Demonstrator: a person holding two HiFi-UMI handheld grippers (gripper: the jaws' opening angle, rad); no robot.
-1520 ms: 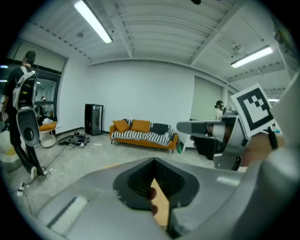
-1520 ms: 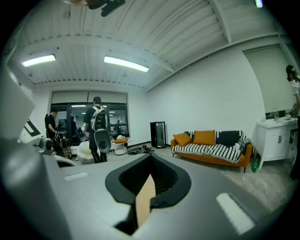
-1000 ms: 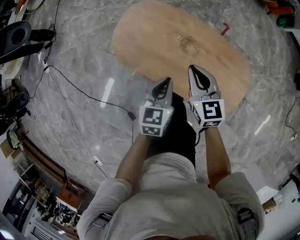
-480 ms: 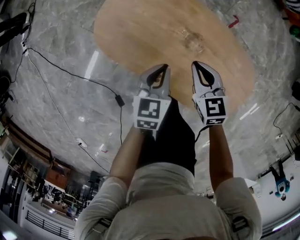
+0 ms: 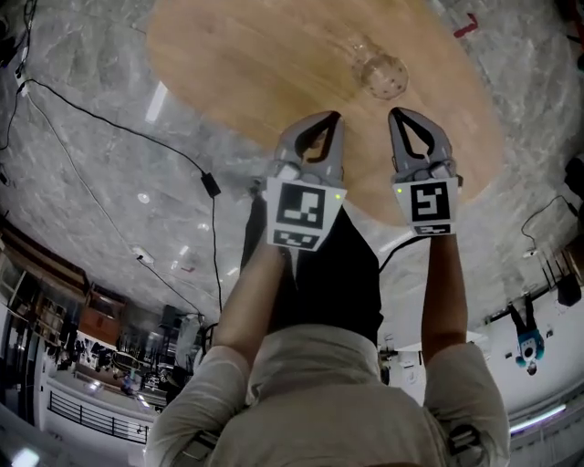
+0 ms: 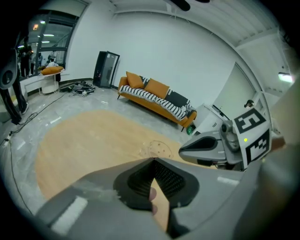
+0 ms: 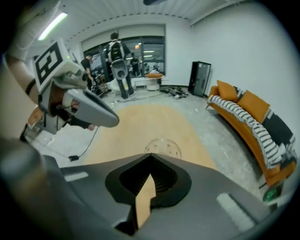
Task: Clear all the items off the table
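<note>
The glass dish [image 5: 383, 75] lies on the table [image 5: 246, 64], just beyond 2 grippers over its near edge: the left gripper [image 5: 330, 117] beside the right gripper [image 5: 402, 113]. A cable [image 5: 119, 123] crosses the floor [image 5: 100, 219] left of the table. A sofa [image 6: 157, 99] stands far behind.

A pale grey marbled floor [image 5: 82, 210], glossy enough to carry streaks of reflected light, runs under an oval wooden table [image 5: 274, 64]. A thin black cable [image 5: 119, 125] snakes across the floor at the left and ends in a small dark plug [image 5: 211, 185]. Beyond the table, an orange sofa [image 6: 150, 91] with a black-and-white striped throw stands against a plain white wall [image 6: 187, 51]. To its left, a tall black cabinet [image 6: 106, 69] stands at the same wall. Further left is a dark-framed glass front [image 7: 140, 49], with people [image 7: 115, 49] standing before it. The ceiling [image 7: 131, 11] is white and ribbed, with a long strip light [image 7: 52, 26] at the left.
</note>
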